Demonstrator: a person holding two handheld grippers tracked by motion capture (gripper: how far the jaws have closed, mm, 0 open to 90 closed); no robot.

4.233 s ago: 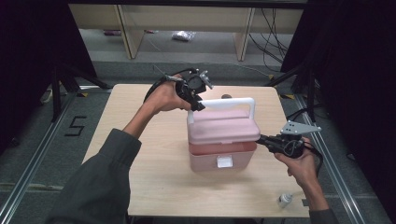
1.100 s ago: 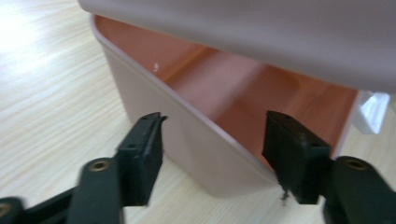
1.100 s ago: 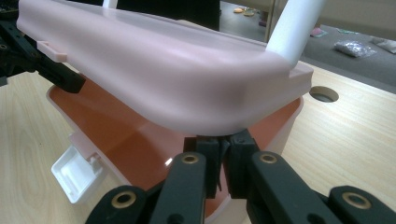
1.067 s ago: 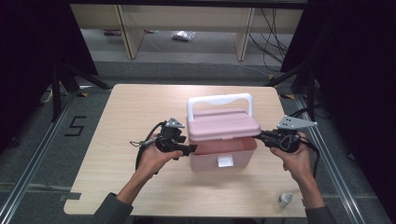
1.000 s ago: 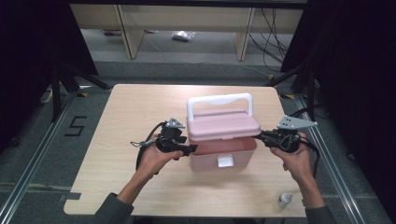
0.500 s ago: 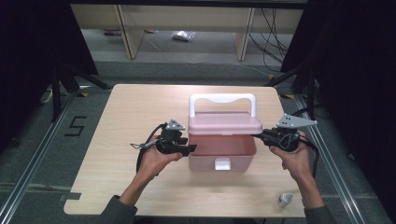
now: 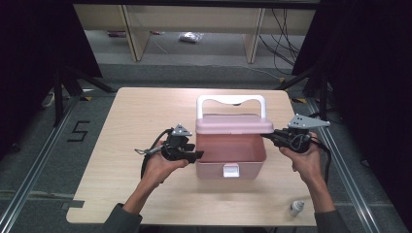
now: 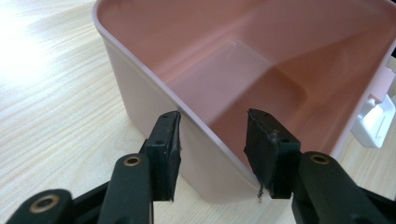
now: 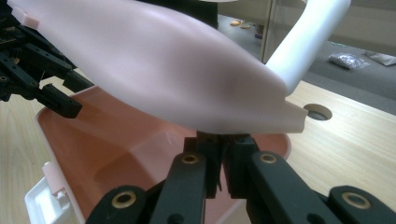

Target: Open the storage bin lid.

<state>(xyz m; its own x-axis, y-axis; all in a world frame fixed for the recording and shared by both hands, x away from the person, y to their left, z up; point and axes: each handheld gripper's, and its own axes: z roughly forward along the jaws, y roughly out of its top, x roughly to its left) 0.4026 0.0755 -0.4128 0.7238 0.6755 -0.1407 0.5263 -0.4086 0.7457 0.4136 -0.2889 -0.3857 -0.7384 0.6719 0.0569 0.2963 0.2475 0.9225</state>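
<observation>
While the left gripper [image 8: 212,140] straddles the box [image 7: 231,154] wall, jaws closing, unclamped, right gripper [image 9: 219,161] pinching lid [image 9: 154,65] edge.

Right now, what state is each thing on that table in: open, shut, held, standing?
Box: open, empty, resting on the table.
Lid: tipped up, handle on top.
Latch: undone.
Left gripper: fingers apart, straddling the box's wall; they have just been closing.
Right gripper: fingers shut under the lid's edge.
Bottle: upright, untouched.
</observation>
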